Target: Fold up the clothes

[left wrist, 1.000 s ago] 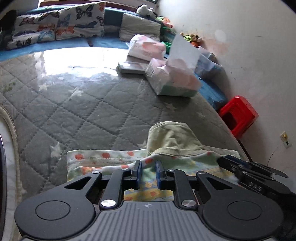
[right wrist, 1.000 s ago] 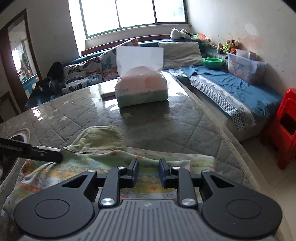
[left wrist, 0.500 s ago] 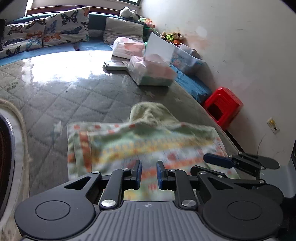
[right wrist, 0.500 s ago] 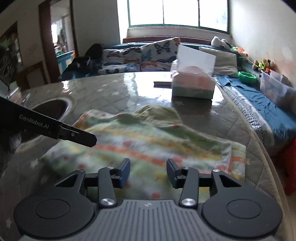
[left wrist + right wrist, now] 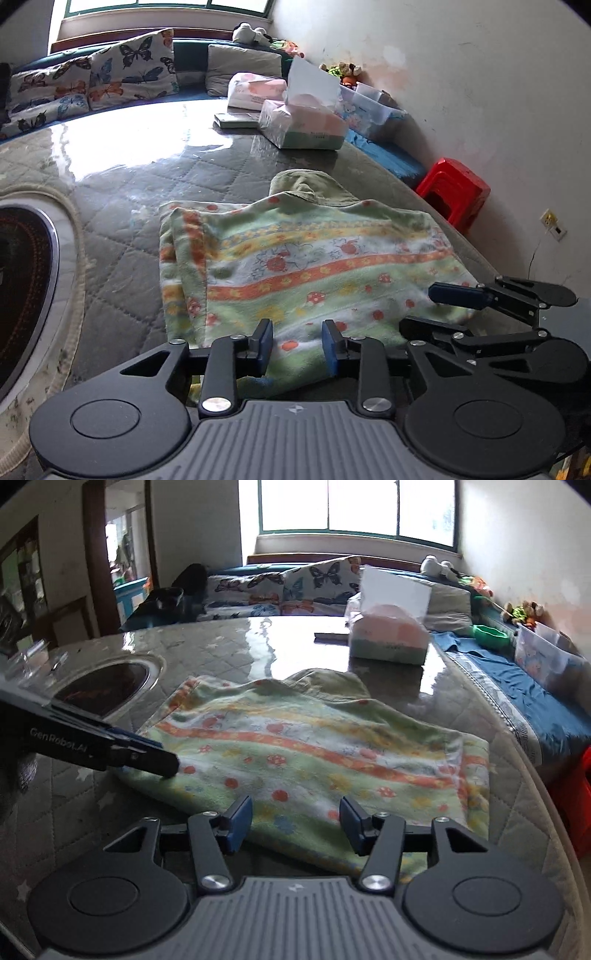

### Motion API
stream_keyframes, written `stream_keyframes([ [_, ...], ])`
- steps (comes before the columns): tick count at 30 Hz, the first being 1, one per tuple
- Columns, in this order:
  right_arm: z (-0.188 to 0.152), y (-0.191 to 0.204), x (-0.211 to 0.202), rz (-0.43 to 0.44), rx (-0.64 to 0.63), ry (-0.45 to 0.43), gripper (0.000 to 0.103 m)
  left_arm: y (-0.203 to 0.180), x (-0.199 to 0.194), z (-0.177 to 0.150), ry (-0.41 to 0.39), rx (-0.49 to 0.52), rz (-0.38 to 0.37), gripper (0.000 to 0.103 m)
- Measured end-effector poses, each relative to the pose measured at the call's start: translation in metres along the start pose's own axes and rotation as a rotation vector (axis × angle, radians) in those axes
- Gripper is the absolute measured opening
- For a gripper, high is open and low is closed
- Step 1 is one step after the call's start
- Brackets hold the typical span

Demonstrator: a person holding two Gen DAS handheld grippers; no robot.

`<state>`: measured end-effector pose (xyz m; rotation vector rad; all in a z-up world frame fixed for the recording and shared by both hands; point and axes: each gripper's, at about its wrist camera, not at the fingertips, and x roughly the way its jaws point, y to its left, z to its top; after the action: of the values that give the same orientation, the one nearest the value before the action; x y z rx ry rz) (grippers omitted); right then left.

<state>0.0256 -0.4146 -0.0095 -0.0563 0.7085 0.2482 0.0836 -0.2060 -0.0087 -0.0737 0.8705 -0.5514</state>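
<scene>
While the garment [image 5: 306, 266] is lying folded on the surface [image 5: 147, 177], both grippers' jaws are opening. The left gripper [image 5: 297, 345] and right gripper [image 5: 295, 821] are hovering at its near edge, gripping nothing.

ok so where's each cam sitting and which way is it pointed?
Left wrist: on the left tool, angled down across the patterned garment toward the tissue box and wall; its own opening jaws and the right tool show.
Right wrist: on the right tool, angled down over the garment toward the window; its own opening jaws and the left tool show.
Shared: garment, tissue box, quilted table, butterfly cushions.
</scene>
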Motion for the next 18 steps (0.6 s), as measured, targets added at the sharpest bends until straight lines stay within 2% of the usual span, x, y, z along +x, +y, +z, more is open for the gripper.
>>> stream_keyframes([
  [9,-0.016,-0.038,-0.007,-0.104,0.138,0.010,0.053,0.010,-0.005,-0.004,-0.011,-0.040,-0.010,0.033],
  [13,-0.020,-0.046,-0.015,-0.114,0.168,0.001,0.053,0.012,-0.008,-0.004,-0.015,-0.058,-0.013,0.035],
  [15,-0.019,-0.046,-0.017,-0.117,0.163,-0.006,0.053,0.014,-0.012,-0.004,-0.026,-0.065,-0.006,0.041],
  [18,-0.019,-0.047,-0.015,-0.125,0.162,-0.006,0.054,0.018,-0.013,-0.005,-0.031,-0.076,0.006,0.041],
])
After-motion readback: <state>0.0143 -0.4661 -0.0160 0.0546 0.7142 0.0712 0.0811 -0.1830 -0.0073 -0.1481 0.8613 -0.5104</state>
